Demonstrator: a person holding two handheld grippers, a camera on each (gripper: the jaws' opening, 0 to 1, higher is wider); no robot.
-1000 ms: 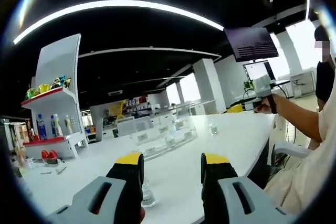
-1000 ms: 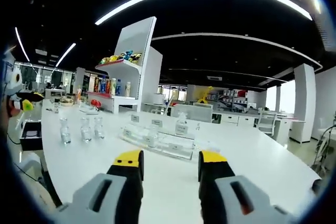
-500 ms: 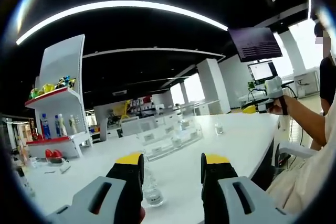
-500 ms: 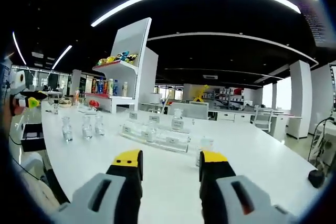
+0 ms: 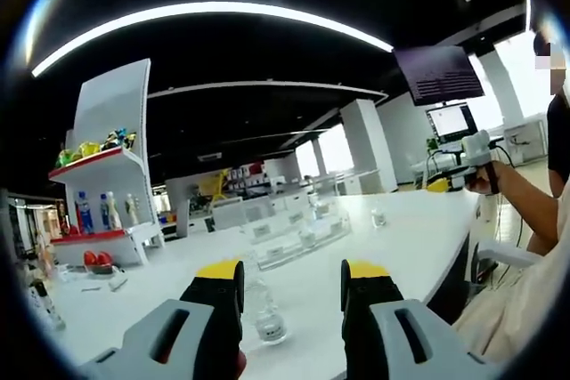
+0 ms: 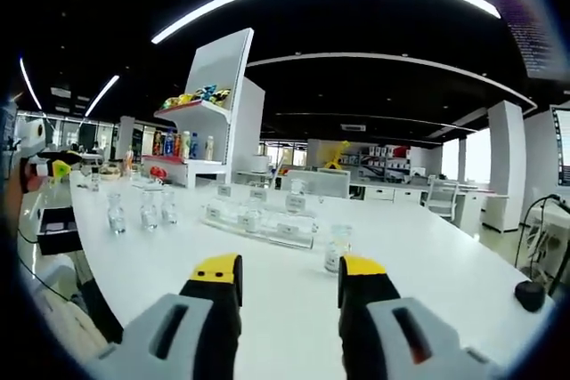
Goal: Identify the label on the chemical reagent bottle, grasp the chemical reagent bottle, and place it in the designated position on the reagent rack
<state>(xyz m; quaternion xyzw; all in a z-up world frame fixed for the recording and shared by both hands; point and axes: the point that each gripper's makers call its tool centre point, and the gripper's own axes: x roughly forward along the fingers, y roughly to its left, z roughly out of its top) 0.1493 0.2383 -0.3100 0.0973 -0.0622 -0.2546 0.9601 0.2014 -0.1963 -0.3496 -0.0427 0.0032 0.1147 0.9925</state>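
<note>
In the left gripper view my left gripper point(image 5: 292, 275) is open above the white table, and a clear glass reagent bottle point(image 5: 264, 313) stands just ahead between its yellow-tipped jaws. The clear reagent rack point(image 5: 298, 230) with small labels lies further back, and a lone bottle point(image 5: 378, 217) stands right of it. In the right gripper view my right gripper point(image 6: 289, 275) is open, empty. A small bottle point(image 6: 336, 247) stands just beyond its right jaw. The rack point(image 6: 258, 220) holds bottles, and three more bottles point(image 6: 141, 212) stand to its left. The right gripper point(image 5: 474, 154) appears far right in the left gripper view.
A white display shelf point(image 5: 102, 186) with coloured drink bottles stands behind the table. A person's arm point(image 5: 525, 198) reaches in at the right of the left gripper view. A black object point(image 6: 528, 295) lies on the table's right end, and a dark box point(image 6: 52, 229) sits at its left edge.
Both cameras have drifted: the bottle ahead of my left gripper now sits between the jaws, and the small bottle by my right gripper's right jaw has come into fuller view.
</note>
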